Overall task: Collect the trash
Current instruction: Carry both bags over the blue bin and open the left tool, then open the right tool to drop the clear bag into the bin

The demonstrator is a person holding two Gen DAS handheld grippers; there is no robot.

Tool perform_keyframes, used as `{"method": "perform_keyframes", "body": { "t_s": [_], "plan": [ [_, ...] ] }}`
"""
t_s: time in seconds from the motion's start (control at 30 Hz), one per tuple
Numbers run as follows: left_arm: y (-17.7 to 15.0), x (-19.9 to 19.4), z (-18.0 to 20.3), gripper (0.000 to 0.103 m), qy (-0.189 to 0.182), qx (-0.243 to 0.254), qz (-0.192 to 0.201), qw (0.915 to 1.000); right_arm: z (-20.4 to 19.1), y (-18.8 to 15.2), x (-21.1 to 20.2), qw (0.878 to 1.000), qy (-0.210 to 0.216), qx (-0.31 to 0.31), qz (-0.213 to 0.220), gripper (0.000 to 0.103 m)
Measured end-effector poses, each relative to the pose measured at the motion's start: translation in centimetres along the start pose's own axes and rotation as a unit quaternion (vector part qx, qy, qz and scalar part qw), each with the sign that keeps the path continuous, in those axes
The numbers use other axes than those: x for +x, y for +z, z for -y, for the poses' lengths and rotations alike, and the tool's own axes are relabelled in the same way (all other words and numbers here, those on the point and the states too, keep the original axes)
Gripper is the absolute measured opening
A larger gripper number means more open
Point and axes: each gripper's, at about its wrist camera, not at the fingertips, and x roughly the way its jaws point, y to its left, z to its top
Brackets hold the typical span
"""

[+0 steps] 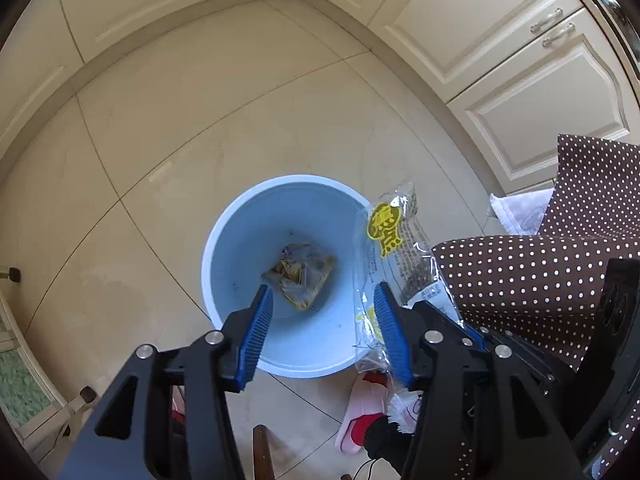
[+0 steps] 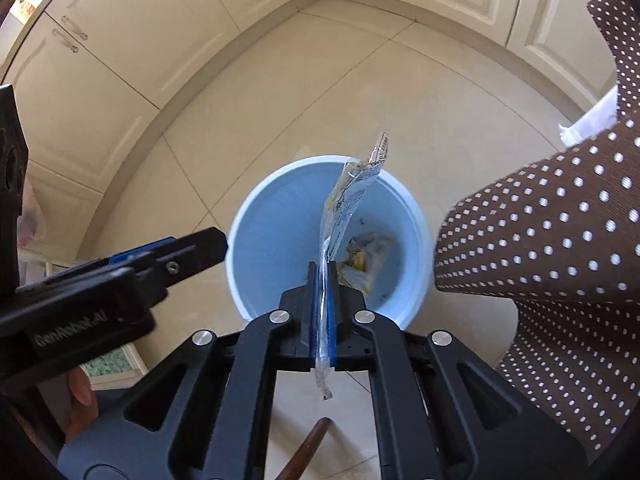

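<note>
A pale blue bin (image 1: 224,216) stands on the tiled floor, and a crumpled yellowish wrapper (image 1: 300,280) lies at its bottom. My left gripper (image 1: 323,287) hangs open above the bin with nothing between its blue pads. Just to its right is a clear plastic wrapper (image 1: 396,236) with yellow print. In the right wrist view my right gripper (image 2: 320,268) is shut on this wrapper (image 2: 348,200), which sticks up over the bin (image 2: 256,200). The crumpled wrapper (image 2: 364,252) shows below it. A finger (image 2: 192,250) of the left gripper reaches in from the left.
A brown polka-dot cloth (image 1: 520,280) hangs close on the right, beside the bin. Cream cabinets (image 1: 500,40) line the far walls. A pink slipper (image 1: 360,412) and a dark wooden leg (image 1: 262,452) lie near the bottom edge. A person's hand (image 2: 80,392) holds the left gripper.
</note>
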Motion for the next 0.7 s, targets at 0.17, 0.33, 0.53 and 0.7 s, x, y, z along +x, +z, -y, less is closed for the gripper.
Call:
{"method": "perform_keyframes", "body": {
  "t_s": [0.17, 0.33, 0.53, 0.7],
  "plan": [
    [0.1, -0.4, -0.5, 0.053, 0.015, -0.011, 0.011, 0.9998, -1.0, 0.4, 0.0, 1.000, 0.011, -0.004, 0.010, 0.006],
    [0.2, -1.0, -1.0, 0.053, 0.016, -0.013, 0.015, 0.9997, -1.6, 0.6, -0.2, 1.000, 0.003, -0.006, 0.016, 0.044],
    [-0.1, -3.9, -0.8, 0.053, 0.020, -0.008, 0.039, 0.9990, -2.1, 0.2, -2.9, 0.999, -0.012, -0.011, 0.039, 0.045],
    [-1.3, -8.9, 0.7, 0.053, 0.030, 0.009, 0.087, 0.9957, -3.2, -0.3, -9.0, 0.993, -0.059, -0.037, 0.094, 0.045]
  ]
}}
